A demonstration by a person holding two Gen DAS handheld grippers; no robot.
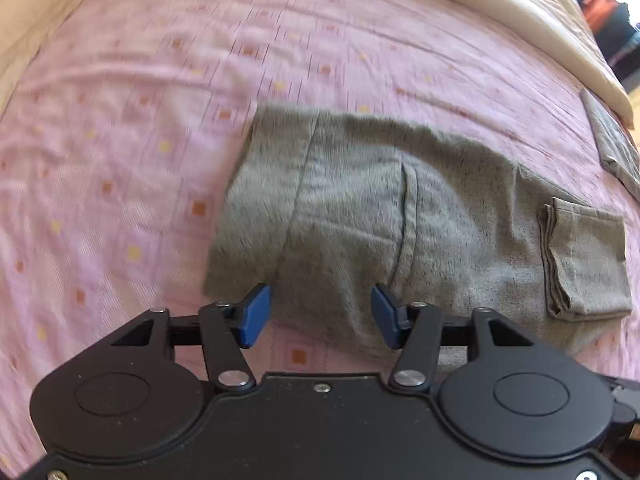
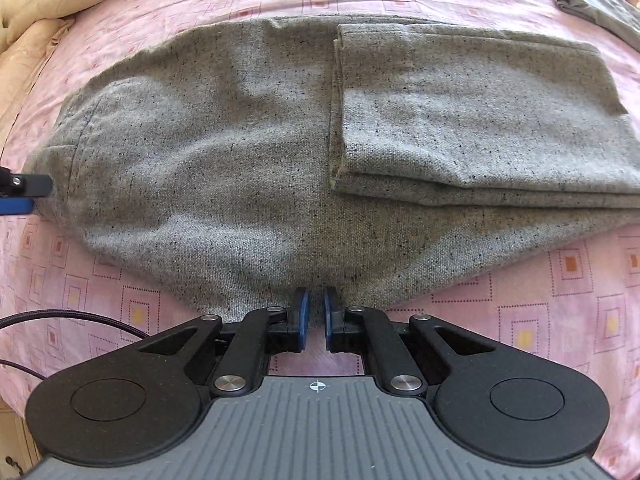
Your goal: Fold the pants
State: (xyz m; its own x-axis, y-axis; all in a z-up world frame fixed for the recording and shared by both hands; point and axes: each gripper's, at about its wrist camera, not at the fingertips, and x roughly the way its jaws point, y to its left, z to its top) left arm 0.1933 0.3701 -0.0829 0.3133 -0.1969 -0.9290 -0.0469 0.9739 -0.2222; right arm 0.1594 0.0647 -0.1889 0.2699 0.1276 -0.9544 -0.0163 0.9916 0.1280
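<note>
Grey speckled pants [image 1: 360, 216] lie flat on the pink patterned bedsheet [image 1: 120, 160], with the leg ends folded back over themselves at the right [image 1: 584, 264]. My left gripper [image 1: 318, 316] is open, its blue pads hovering at the near edge of the waist end. In the right wrist view the pants [image 2: 240, 160] fill the middle, the folded legs [image 2: 480, 120] lying on top at right. My right gripper [image 2: 315, 320] is shut on the near crotch edge of the pants. The left gripper's fingertip [image 2: 24, 192] shows at the far left by the waistband.
A beige duvet [image 1: 500, 12] is bunched along the far edge of the bed and at the left [image 2: 36, 12]. Another folded grey garment [image 1: 612, 144] lies at the far right [image 2: 592, 0]. A black cable [image 2: 60, 320] runs at lower left.
</note>
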